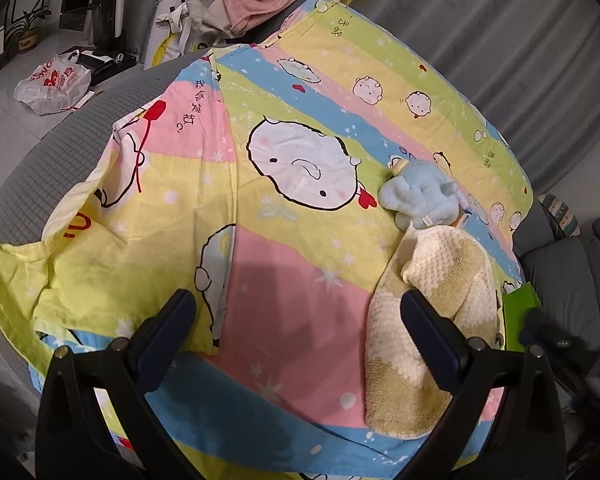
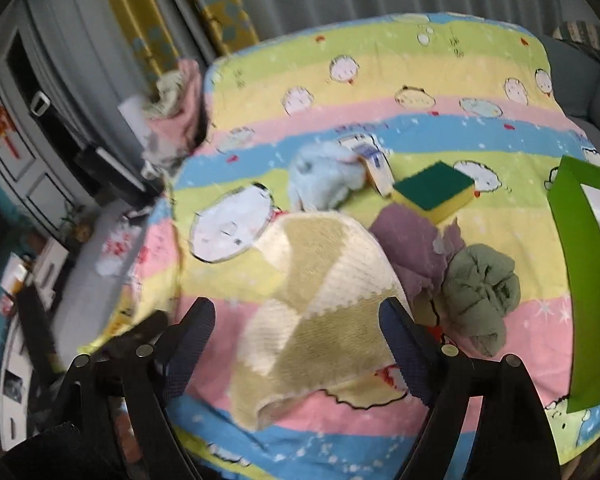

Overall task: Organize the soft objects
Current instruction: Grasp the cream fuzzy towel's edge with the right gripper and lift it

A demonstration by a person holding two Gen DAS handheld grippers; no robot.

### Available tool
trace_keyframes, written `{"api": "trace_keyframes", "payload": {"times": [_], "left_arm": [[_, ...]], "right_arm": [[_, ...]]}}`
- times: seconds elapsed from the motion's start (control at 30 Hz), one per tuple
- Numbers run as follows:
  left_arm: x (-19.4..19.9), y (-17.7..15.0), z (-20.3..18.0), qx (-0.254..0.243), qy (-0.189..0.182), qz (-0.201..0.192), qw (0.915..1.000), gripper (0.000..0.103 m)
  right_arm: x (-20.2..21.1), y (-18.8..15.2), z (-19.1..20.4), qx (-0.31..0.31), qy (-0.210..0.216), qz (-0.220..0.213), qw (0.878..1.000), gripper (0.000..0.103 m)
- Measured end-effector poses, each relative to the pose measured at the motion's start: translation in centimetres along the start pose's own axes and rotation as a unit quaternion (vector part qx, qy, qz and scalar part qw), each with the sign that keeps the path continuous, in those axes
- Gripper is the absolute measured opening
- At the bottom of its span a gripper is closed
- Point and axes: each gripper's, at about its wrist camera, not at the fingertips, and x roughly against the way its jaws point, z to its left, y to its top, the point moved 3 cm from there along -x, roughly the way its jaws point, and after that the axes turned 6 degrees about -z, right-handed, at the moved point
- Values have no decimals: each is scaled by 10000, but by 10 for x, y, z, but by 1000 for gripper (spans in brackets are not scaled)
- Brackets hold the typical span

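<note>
Right gripper (image 2: 298,334) fingers stood apart over the checked towel (image 2: 320,300) lying loose on the sheet (image 2: 500,240); left gripper (image 1: 296,322) apart, empty. Towel looked released; next probably green cloth (image 2: 480,292).

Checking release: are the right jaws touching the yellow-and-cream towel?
Apart. The right wrist view shows the right gripper open above the towel, pads clear of it.
</note>
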Motion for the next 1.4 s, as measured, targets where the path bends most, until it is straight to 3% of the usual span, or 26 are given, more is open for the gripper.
{"api": "trace_keyframes", "payload": {"times": [0.1,0.27,0.47,0.53,0.6,0.67,0.73,0.93,1.07,1.23,1.4], "left_arm": [[-1,1,2,41,28,39,10000,102],[3,8,11,202,-35,-26,9998,102],[6,13,20,360,-106,-4,9993,102],[7,14,21,366,-129,-9,9992,102],[8,16,23,389,-165,-22,9991,102],[8,16,23,414,-188,-8,9990,102],[8,16,23,419,-197,6,9989,102],[10,16,24,459,-255,12,9986,102],[10,17,26,530,-335,48,9980,102],[10,16,27,544,-352,75,9979,102],[-3,5,16,139,-185,440,9988,102]], "right_arm": [[-24,-6,1,169,-210,303,9992,85],[-66,-22,17,376,-144,844,9956,85],[-108,-48,46,931,-396,1222,9873,84],[-110,-52,47,1120,-608,1031,9865,75],[-106,-53,43,1168,-798,875,9861,48],[-101,-51,36,1124,-888,809,9864,28],[-95,-45,24,933,-742,832,9894,19],[-54,-30,13,220,222,745,9967,17],[-20,-32,34,95,1113,921,9895,17],[-5,-36,53,-34,1880,1177,9751,17],[-46,-29,49,-23,1280,1097,9857,18]]}}
